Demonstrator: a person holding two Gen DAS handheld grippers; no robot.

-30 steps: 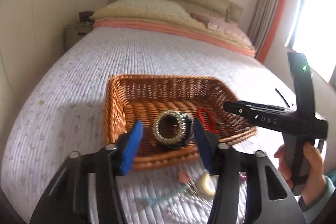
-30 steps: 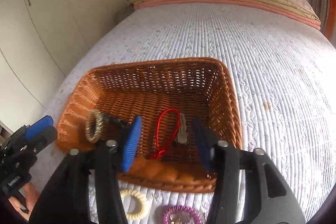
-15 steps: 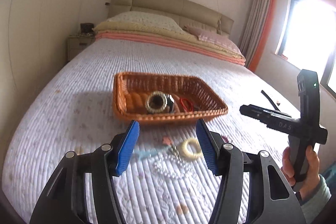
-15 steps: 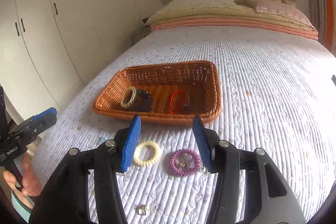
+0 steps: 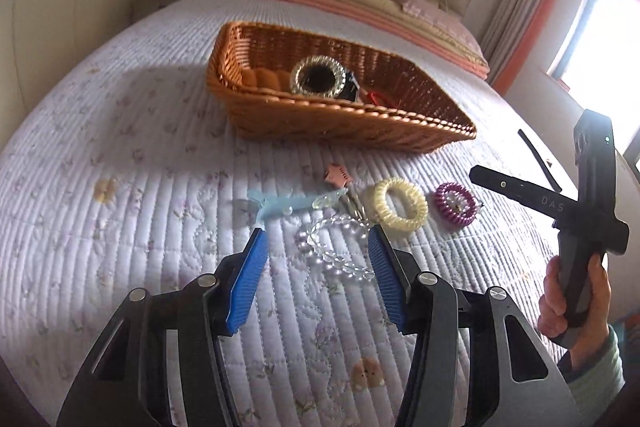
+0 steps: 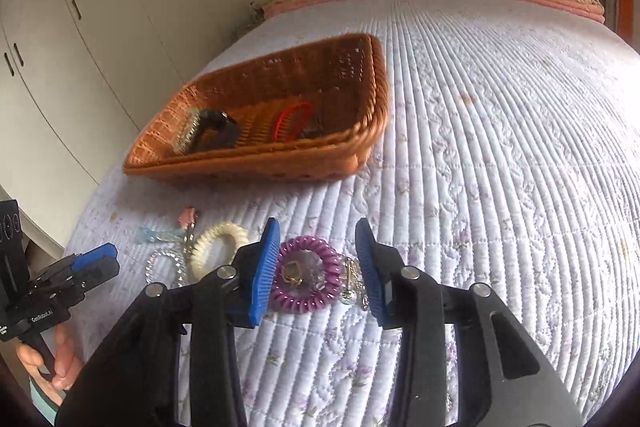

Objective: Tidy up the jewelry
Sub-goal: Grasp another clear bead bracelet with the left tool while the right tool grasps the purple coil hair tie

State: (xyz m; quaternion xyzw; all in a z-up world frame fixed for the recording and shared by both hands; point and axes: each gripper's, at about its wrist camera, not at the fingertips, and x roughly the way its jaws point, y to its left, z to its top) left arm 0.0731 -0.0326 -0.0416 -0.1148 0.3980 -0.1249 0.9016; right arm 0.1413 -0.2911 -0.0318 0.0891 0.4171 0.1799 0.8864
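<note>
A wicker basket [image 5: 344, 125] [image 6: 248, 163] on the bed holds a gold ring-shaped bracelet [image 5: 318, 79], a black piece and a red cord [image 6: 294, 119]. In front of it lie loose pieces. My left gripper [image 5: 316, 247] hangs low over a clear bead bracelet [image 5: 332, 259]. Its jaws are closing, with the beads between them and gaps on both sides. My right gripper [image 6: 318, 239] straddles a purple spiral hair tie [image 6: 298, 301] [image 5: 456, 205]. Its jaws are closing too, and the pads do not clamp the tie.
A cream spiral hair tie [image 5: 400, 203] [image 6: 218, 243], a blue ribbon clip [image 5: 280, 205] and a pink clip [image 5: 338, 177] lie between the basket and the grippers. A small silver trinket [image 6: 352, 285] sits beside the purple tie. Pillows lie at the bed's head; cupboards stand to the left.
Both grippers drew back from over the basket and sank toward the bed. They now frame the loose pieces in front of it, and their jaws stand narrower.
</note>
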